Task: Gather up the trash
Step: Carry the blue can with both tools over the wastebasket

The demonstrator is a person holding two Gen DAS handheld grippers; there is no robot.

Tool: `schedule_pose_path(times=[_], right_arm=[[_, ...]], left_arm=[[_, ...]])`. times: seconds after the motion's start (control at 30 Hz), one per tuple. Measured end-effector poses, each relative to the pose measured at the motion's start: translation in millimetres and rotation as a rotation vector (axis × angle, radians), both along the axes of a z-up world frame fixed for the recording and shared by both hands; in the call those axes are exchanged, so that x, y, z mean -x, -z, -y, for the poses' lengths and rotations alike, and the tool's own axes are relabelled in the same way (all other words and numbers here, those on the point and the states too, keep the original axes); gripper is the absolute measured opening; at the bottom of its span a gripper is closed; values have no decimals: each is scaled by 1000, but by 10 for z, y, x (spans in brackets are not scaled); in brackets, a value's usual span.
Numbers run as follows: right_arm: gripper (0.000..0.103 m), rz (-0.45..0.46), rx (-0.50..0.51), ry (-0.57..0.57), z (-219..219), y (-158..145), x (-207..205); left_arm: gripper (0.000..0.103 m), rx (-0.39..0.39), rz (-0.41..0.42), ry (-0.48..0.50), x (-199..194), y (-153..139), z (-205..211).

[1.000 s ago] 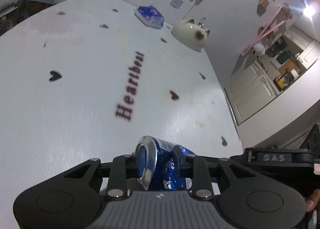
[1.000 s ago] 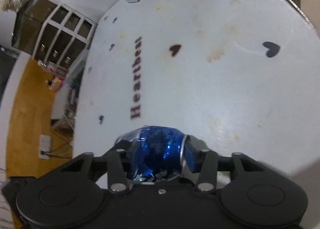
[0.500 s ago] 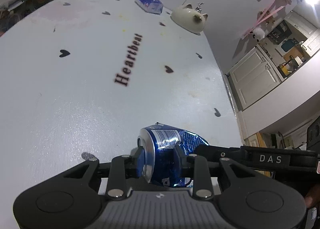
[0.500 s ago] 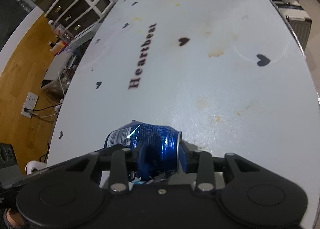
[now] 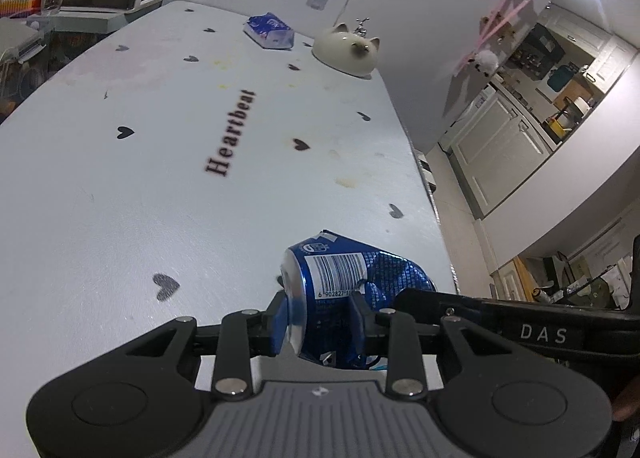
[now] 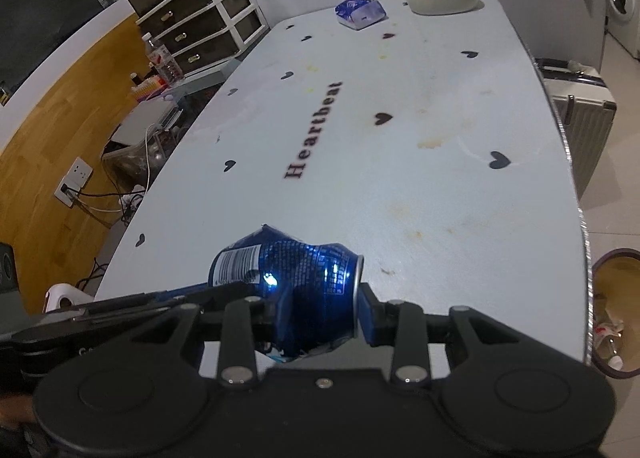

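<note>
Reading "Heartbeat" on the table (image 6: 440, 161); barcode on crushed can (image 5: 352, 278).

The left tongs (image 5: 318, 322) are matte black with blue pads, silver screws on each linkage bar, round recesses on both shoulders and a ribbed grey plate behind; the right tongs (image 6: 324, 314) match, with an all-black body and one centre screw
</note>
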State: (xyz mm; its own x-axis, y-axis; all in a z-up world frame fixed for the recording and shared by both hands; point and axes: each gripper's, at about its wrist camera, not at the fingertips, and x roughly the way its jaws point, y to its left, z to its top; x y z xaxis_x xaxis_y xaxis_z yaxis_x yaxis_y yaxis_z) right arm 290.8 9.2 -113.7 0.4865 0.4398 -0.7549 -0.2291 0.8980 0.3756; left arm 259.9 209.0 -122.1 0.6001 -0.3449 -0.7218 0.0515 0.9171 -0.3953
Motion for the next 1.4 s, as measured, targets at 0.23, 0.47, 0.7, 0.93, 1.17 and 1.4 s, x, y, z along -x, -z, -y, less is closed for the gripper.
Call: schedule_pose_path(times=[0.23, 0.47, 0.7, 0.93, 1.17, 1.4], right_arm=[[35, 20, -19, 37, 213, -90, 252], [35, 23, -17, 47, 543, -111, 409], [34, 22, -57, 31, 1055, -80, 436], [34, 17, -78, 10, 1752, -27, 311], [34, 2, -83, 11, 2523, 66, 115], [34, -27, -78, 47, 3256, 204, -83]], left_arm=[[33, -14, 12, 12, 178, -113, 230], [34, -31, 10, 24, 294, -140, 583], [33, -68, 12, 9, 346, -187, 1083], [33, -95, -4, -8, 226, -182, 1802], [33, -107, -24, -1, -2, -96, 2569], [33, -110, -57, 37, -286, 59, 3301]])
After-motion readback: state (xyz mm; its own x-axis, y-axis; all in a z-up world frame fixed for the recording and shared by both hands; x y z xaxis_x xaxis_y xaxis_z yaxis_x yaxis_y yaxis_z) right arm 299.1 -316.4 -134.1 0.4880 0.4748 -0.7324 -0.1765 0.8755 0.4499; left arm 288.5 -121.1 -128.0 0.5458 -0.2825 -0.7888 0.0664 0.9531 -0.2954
